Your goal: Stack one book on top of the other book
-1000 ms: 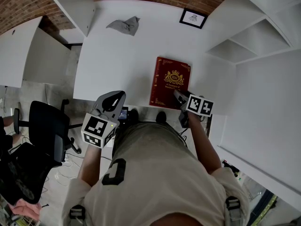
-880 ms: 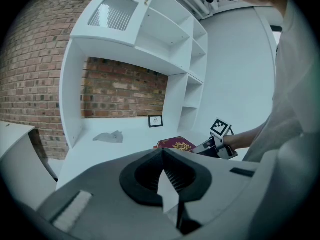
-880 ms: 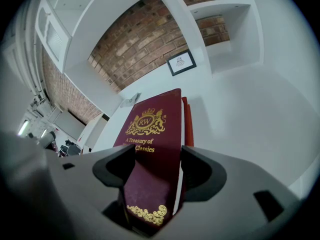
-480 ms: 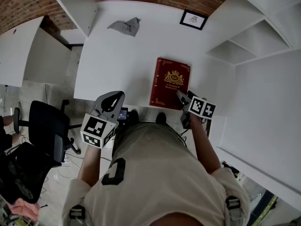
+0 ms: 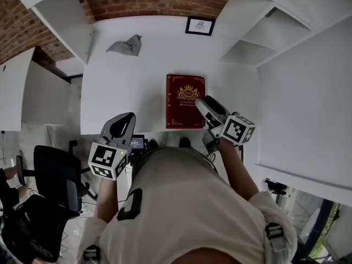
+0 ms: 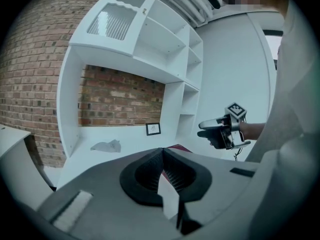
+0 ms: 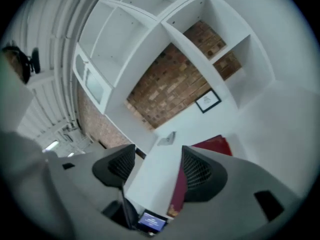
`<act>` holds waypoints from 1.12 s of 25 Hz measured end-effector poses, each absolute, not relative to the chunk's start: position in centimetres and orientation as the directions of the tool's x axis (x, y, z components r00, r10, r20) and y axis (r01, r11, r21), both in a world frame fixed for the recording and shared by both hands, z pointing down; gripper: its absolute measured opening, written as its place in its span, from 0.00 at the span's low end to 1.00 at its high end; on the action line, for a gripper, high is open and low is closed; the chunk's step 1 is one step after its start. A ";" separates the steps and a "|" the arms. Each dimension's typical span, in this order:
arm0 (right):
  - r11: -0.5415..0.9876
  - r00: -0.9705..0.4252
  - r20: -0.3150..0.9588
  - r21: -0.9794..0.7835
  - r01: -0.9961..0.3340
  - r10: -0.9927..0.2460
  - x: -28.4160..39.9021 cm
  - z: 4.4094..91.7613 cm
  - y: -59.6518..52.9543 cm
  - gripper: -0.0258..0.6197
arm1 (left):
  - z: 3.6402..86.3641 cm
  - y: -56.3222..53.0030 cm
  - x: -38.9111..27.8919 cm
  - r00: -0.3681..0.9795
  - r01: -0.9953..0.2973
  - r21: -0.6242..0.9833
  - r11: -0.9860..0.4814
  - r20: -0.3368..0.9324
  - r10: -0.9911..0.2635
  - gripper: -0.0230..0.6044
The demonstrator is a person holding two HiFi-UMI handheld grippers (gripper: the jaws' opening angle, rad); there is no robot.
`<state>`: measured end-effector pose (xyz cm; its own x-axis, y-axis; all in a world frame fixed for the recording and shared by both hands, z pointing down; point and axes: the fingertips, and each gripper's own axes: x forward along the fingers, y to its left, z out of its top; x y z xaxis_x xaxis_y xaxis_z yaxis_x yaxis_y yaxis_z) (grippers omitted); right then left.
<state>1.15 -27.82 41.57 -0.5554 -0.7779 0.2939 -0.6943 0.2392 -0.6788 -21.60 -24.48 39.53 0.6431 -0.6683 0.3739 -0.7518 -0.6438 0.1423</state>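
A single dark red book (image 5: 185,100) with a gold crest lies flat on the white table (image 5: 121,92), close to its front edge. Whether a second book lies under it I cannot tell. My right gripper (image 5: 199,103) hovers at the book's right edge, open, with nothing between its jaws. In the right gripper view, the book (image 7: 214,146) shows past the right jaw. My left gripper (image 5: 128,117) hangs at the table's front edge, left of the book, shut and empty. The left gripper view shows its jaws (image 6: 162,156) pressed together and the right gripper (image 6: 207,125) beyond them.
A crumpled grey cloth (image 5: 125,45) lies at the table's back left. A small framed picture (image 5: 199,25) leans against the brick wall. White shelves (image 5: 269,34) rise on the right. A small lit screen (image 5: 136,142) sits below the table's front edge, and a black chair (image 5: 55,172) stands on the left.
The head view has shifted. My right gripper has moved from the book's near right corner up along its right edge. The left gripper stays at the table's front edge.
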 end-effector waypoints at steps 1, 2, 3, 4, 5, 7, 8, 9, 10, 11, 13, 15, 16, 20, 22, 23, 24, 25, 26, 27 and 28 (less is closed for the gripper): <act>0.286 -0.603 0.241 -0.710 -0.644 -0.760 -0.2 40.0 -27.8 0.47 | 39.3 -24.6 -21.4 0.649 -0.746 0.137 -0.652 0.369 -0.666 0.04; 0.330 -0.646 0.194 -0.732 -0.596 -0.738 -1.6 38.6 -27.6 0.47 | 39.1 -24.7 -21.3 0.654 -0.740 0.130 -0.659 0.363 -0.663 0.04; 0.370 -0.685 0.153 -0.747 -0.552 -0.713 -3.0 37.3 -27.3 0.47 | 39.0 -24.9 -21.3 0.659 -0.735 0.124 -0.666 0.358 -0.661 0.04; 0.407 -0.720 0.118 -0.757 -0.511 -0.684 -4.4 36.4 -26.8 0.47 | 39.0 -25.0 -21.4 0.663 -0.731 0.119 -0.672 0.354 -0.659 0.04; 0.439 -0.750 0.090 -0.763 -0.474 -0.655 -5.8 35.7 -26.2 0.47 | 38.9 -25.1 -21.5 0.666 -0.728 0.117 -0.675 0.351 -0.658 0.04; 0.486 -0.798 0.053 -0.769 -0.416 -0.600 -8.2 34.9 -24.9 0.47 | 38.9 -25.1 -22.0 0.670 -0.726 0.119 -0.677 0.342 -0.659 0.04; 0.500 -0.817 0.043 -0.772 -0.393 -0.575 -9.3 34.8 -24.3 0.47 | 39.0 -24.9 -22.4 0.669 -0.728 0.124 -0.675 0.342 -0.659 0.04; 0.507 -0.831 0.037 -0.777 -0.373 -0.555 -10.2 34.8 -23.8 0.46 | 39.1 -24.8 -22.9 0.668 -0.730 0.127 -0.672 0.343 -0.661 0.04; 0.508 -0.840 0.032 -0.784 -0.357 -0.542 -10.9 34.9 -23.4 0.42 | 39.3 -24.8 -23.4 0.666 -0.732 0.128 -0.670 0.342 -0.663 0.04; 0.505 -0.844 0.028 -0.791 -0.346 -0.535 -11.5 35.1 -23.1 0.31 | 39.3 -24.7 -23.9 0.666 -0.733 0.128 -0.668 0.341 -0.664 0.04; 0.497 -0.846 0.024 -0.801 -0.335 -0.532 -12.1 35.2 -22.6 0.15 | 39.5 -24.4 -24.5 0.666 -0.733 0.136 -0.667 0.342 -0.663 0.04; 0.497 -0.849 0.026 -0.801 -0.333 -0.527 -12.6 35.1 -22.0 0.08 | 39.8 -23.9 -24.9 0.669 -0.732 0.151 -0.665 0.346 -0.658 0.04; 0.501 -0.853 0.027 -0.800 -0.331 -0.521 -12.9 35.0 -21.7 0.07 | 40.0 -23.6 -25.1 0.671 -0.731 0.161 -0.663 0.349 -0.654 0.04; 0.516 -0.876 0.037 -0.795 -0.318 -0.481 -14.4 35.2 -20.4 0.05 | 40.9 -22.8 -25.2 0.688 -0.717 0.193 -0.670 0.354 -0.634 0.04; 0.512 -0.876 0.053 -0.794 -0.328 -0.480 -14.5 35.4 -20.1 0.05 | 41.0 -22.7 -24.9 0.700 -0.705 0.199 -0.681 0.351 -0.622 0.04; 0.506 -0.872 0.060 -0.794 -0.336 -0.485 -14.3 35.5 -20.0 0.05 | 41.1 -22.7 -24.7 0.706 -0.699 0.202 -0.686 0.349 -0.617 0.04; 0.500 -0.869 0.067 -0.795 -0.343 -0.491 -14.1 35.7 -19.9 0.05 | 41.1 -22.7 -24.6 0.711 -0.694 0.208 -0.689 0.347 -0.612 0.04; 0.494 -0.866 0.073 -0.796 -0.349 -0.495 -13.9 35.9 -19.7 0.05 | 41.2 -22.7 -24.4 0.716 -0.689 0.214 -0.692 0.347 -0.606 0.04; 0.489 -0.864 0.077 -0.797 -0.353 -0.498 -13.7 36.0 -19.5 0.05 | 41.2 -22.7 -24.1 0.722 -0.683 0.219 -0.697 0.346 -0.599 0.04; 0.487 -0.863 0.078 -0.798 -0.354 -0.499 -13.5 36.1 -19.2 0.05 | 41.2 -22.7 -23.8 0.727 -0.678 0.220 -0.701 0.344 -0.594 0.04; 0.489 -0.863 0.077 -0.797 -0.354 -0.499 -13.3 36.1 -19.0 0.05 | 41.0 -22.6 -23.5 0.730 -0.674 0.217 -0.706 0.342 -0.591 0.04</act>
<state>-13.34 -19.04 36.13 -0.8633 -0.4987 0.0771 -0.3538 0.4892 -0.7972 -23.47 -22.65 41.04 0.7300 -0.5914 0.3425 -0.6739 -0.7064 0.2166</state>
